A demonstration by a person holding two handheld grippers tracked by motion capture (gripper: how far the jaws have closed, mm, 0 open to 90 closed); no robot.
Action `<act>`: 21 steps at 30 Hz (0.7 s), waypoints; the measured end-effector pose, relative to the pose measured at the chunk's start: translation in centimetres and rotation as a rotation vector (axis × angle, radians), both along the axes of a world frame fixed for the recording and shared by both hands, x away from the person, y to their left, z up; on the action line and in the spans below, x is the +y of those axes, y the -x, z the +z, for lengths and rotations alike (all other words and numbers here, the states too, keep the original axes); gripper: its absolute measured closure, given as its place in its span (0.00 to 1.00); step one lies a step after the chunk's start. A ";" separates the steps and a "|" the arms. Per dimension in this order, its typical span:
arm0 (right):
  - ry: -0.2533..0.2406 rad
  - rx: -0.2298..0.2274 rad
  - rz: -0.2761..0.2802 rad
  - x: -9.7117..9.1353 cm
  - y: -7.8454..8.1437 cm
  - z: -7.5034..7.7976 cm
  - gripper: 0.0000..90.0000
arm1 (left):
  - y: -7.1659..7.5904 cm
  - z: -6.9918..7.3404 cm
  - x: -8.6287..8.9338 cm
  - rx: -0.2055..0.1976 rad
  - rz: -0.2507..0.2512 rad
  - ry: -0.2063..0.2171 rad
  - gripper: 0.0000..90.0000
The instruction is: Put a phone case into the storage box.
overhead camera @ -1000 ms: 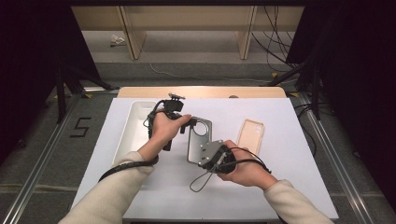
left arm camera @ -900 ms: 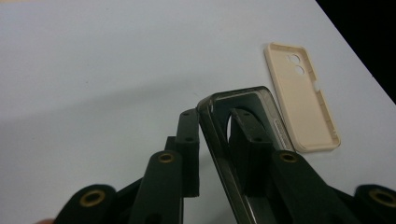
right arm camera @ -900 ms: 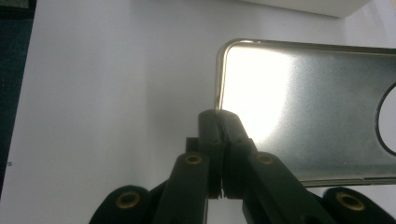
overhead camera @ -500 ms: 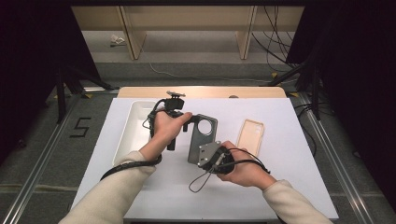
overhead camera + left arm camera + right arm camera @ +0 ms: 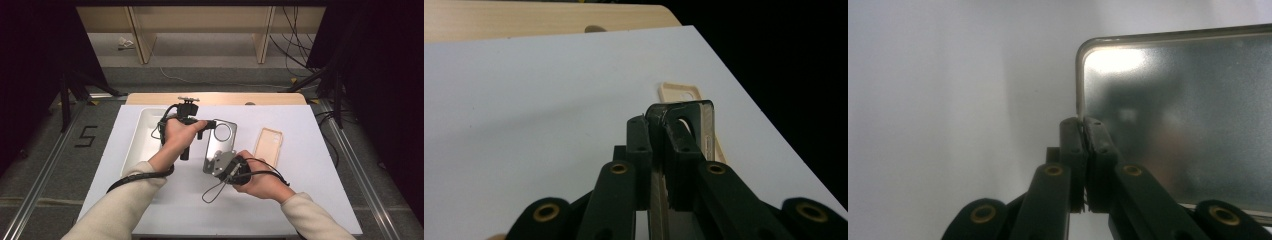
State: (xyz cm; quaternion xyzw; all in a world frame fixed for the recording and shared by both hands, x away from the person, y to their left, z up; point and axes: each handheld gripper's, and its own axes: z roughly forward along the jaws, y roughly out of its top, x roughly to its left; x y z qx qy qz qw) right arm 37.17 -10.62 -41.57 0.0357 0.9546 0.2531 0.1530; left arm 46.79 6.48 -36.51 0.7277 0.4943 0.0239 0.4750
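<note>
A translucent grey phone case (image 5: pixel 223 139) is held just above the white table between both grippers. My left gripper (image 5: pixel 209 124) comes in from the left and is shut on the case's upper edge; in the left gripper view the jaws (image 5: pixel 656 127) pinch the case (image 5: pixel 701 116) edge-on. My right gripper (image 5: pixel 219 161) is shut on the case's near left corner. The right gripper view has the jaws (image 5: pixel 1081 125) clamped on the rim of the frosted case (image 5: pixel 1188 115). A beige phone case (image 5: pixel 268 145) lies flat to the right, also seen past the left jaws as the beige case (image 5: pixel 679 92).
A white tray (image 5: pixel 141 137) lies on the left part of the table, under the left forearm. A wooden strip (image 5: pixel 215 98) runs along the table's far edge. Cables trail from both grippers over the near table. Dark floor surrounds the table.
The left gripper's jaws have closed onto the grey case's upper edge. The case has tipped up a little at that end. The right hand has stayed in place.
</note>
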 end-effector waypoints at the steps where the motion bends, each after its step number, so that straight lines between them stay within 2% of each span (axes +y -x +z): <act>1: -0.003 -0.007 -0.011 -0.1 -0.1 0.0 0.92 | 0.1 0.1 0.0 -0.017 -0.001 -0.001 0.92; 3: -0.039 -0.032 -0.037 -0.4 -0.2 0.0 0.84 | 0.2 0.5 0.1 -0.065 0.000 -0.029 0.92; 4: -0.053 -0.039 -0.051 -0.5 -0.2 0.1 0.80 | 0.2 0.7 0.3 -0.096 0.008 -0.024 0.92; 6: -0.098 -0.063 -0.080 -0.8 -0.4 0.4 0.70 | 0.2 0.8 0.6 -0.148 0.006 -0.041 0.92; 7: -0.121 -0.063 -0.101 -1.1 -0.5 0.6 0.66 | 0.2 0.8 0.6 -0.148 0.006 -0.041 0.92; 8: -0.121 -0.063 -0.101 -1.1 -0.5 0.6 0.66 | 0.3 0.8 0.7 -0.173 0.009 -0.050 0.92; 10: -0.168 -0.078 -0.151 -1.5 -0.6 1.0 0.57 | 0.3 0.8 1.0 -0.208 0.005 -0.060 0.92; 11: -0.217 -0.081 -0.192 -2.0 -0.8 1.2 0.53 | 0.3 0.8 1.2 -0.216 0.003 -0.059 0.92; 12: -0.217 -0.081 -0.192 -2.0 -0.8 1.2 0.53 | 0.3 0.7 1.4 -0.221 0.006 -0.057 0.92; 13: -0.252 -0.085 -0.223 -2.5 -1.0 1.4 0.45 | 0.4 0.7 1.6 -0.230 0.007 -0.061 0.92; 14: -0.252 -0.085 -0.223 -2.5 -1.0 1.4 0.45 | 0.4 0.7 1.8 -0.243 0.006 -0.064 0.92; 20: -0.335 -0.047 -0.316 -4.1 -1.4 1.4 0.32 | 0.5 0.9 2.9 -0.288 0.012 -0.042 0.92; 21: -0.335 -0.047 -0.316 -4.1 -1.4 1.4 0.32 | 0.5 1.0 3.1 -0.294 0.010 -0.040 0.92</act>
